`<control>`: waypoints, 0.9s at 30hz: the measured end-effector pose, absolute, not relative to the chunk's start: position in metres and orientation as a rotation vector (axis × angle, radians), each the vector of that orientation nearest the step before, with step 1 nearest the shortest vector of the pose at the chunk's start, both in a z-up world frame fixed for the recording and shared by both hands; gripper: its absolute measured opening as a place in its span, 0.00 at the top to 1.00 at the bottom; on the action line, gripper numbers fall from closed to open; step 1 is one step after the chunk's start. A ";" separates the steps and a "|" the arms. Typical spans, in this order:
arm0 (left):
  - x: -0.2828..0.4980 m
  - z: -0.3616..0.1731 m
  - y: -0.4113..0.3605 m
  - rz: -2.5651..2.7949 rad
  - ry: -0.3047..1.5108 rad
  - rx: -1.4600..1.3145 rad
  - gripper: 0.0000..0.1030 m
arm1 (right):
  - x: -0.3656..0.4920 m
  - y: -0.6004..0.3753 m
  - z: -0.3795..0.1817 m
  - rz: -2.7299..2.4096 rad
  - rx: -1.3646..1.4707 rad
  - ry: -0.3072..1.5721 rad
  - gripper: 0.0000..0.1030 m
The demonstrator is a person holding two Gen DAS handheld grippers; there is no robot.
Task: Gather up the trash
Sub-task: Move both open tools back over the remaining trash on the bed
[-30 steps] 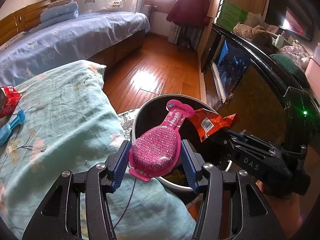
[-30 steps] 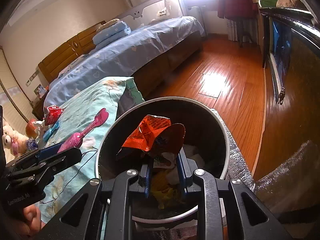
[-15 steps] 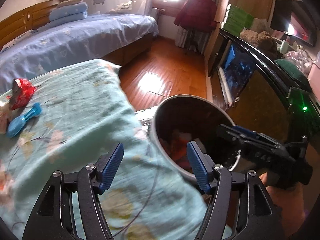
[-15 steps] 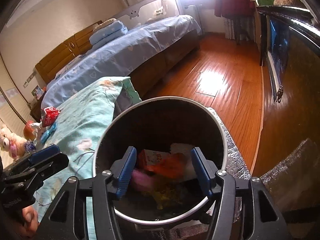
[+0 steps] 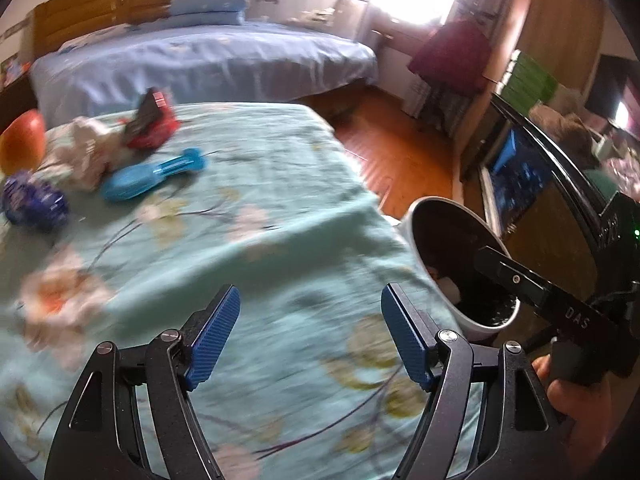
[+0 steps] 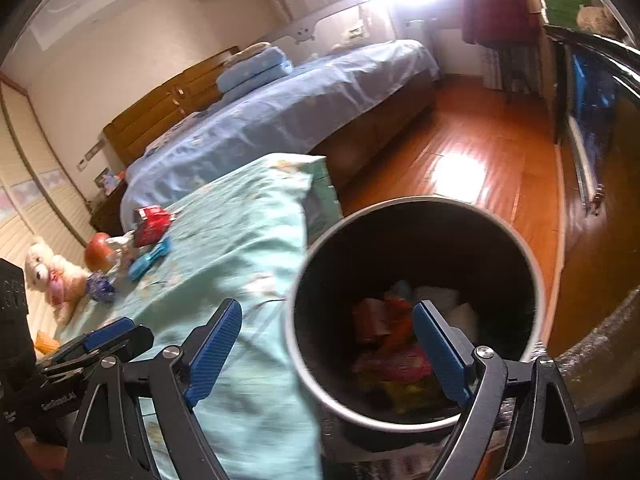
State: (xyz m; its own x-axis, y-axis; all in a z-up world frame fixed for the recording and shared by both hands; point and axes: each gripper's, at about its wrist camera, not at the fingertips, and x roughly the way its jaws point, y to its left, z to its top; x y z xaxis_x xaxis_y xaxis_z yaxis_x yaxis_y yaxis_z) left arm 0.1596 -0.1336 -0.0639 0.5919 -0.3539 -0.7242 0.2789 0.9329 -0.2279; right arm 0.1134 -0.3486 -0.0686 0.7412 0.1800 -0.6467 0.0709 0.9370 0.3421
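Observation:
A round trash bin (image 6: 416, 216) stands beside the bed, with orange, pink and yellow wrappers (image 6: 394, 344) inside. It also shows in the left wrist view (image 5: 424, 216). My right gripper (image 6: 328, 350) is open and empty over the bin's near rim. My left gripper (image 5: 310, 336) is open and empty above the teal floral blanket (image 5: 256, 184). On the blanket lie a blue pouch (image 5: 150, 176), a red wrapper (image 5: 152, 130), a crumpled white tissue (image 5: 86, 152) and a dark blue wrapper (image 5: 34, 200).
An orange ball (image 5: 22, 140) and a plush toy (image 6: 48, 276) sit at the blanket's far end. A larger blue bed (image 5: 208, 64) lies behind. Wooden floor (image 6: 480, 160) runs right of the bin, along a dark glass cabinet (image 5: 560, 200).
Both grippers opened and dropped the pink pouch and orange wrapper into the bin. The left gripper swung left over the blanket; the right gripper shifted left too.

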 end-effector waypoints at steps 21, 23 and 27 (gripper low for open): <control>0.157 -0.078 -0.016 -0.138 0.860 -0.229 0.27 | 0.139 -0.246 -0.064 0.245 0.290 0.773 0.13; 0.160 -0.079 -0.008 -0.124 0.862 -0.237 0.27 | 0.144 -0.237 -0.064 0.260 0.281 0.775 0.13; 0.166 -0.079 0.009 -0.088 0.864 -0.248 0.27 | 0.156 -0.222 -0.067 0.282 0.270 0.787 0.13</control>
State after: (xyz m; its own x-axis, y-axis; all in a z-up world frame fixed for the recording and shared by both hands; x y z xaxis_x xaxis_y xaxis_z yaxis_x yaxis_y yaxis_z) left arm 0.1659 0.0089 -0.0789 0.6476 -0.1766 -0.7412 -0.0235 0.9677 -0.2511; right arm 0.1560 -0.2225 -0.0666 0.6727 0.3463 -0.6539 -0.1471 0.9286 0.3406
